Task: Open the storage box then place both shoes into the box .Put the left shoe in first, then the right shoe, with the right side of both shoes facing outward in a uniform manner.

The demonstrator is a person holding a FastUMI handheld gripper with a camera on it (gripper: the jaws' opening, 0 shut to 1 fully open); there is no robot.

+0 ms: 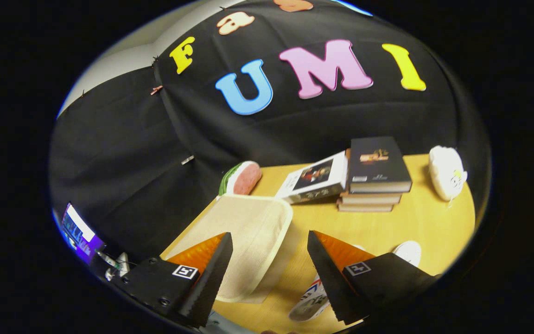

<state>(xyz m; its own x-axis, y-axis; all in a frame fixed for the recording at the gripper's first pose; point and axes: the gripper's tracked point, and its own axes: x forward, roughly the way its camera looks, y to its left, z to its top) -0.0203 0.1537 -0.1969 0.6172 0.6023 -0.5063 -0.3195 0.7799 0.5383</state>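
The storage box (244, 232) lies on the wooden table (415, 222) with its flat cream lid facing up, and it looks closed. My gripper (269, 235) hovers above the table, open, with nothing between its fingers. The left finger hangs over the box's near edge, and the box's right rim sits in the gap between the fingers. A white shoe with red and blue marks (311, 299) pokes out beneath the right finger. A white rounded shoe part (408, 253) shows past that finger's outer side. The finger hides whether these are one shoe or two.
Beyond the box, a stack of dark books (378, 171) stands with another book (315, 178) leaning against it. A watermelon-slice toy (241, 178) sits at the table's far left corner. A white plush toy (447, 172) is at the far right. A lit screen (79, 232) is off the table, left.
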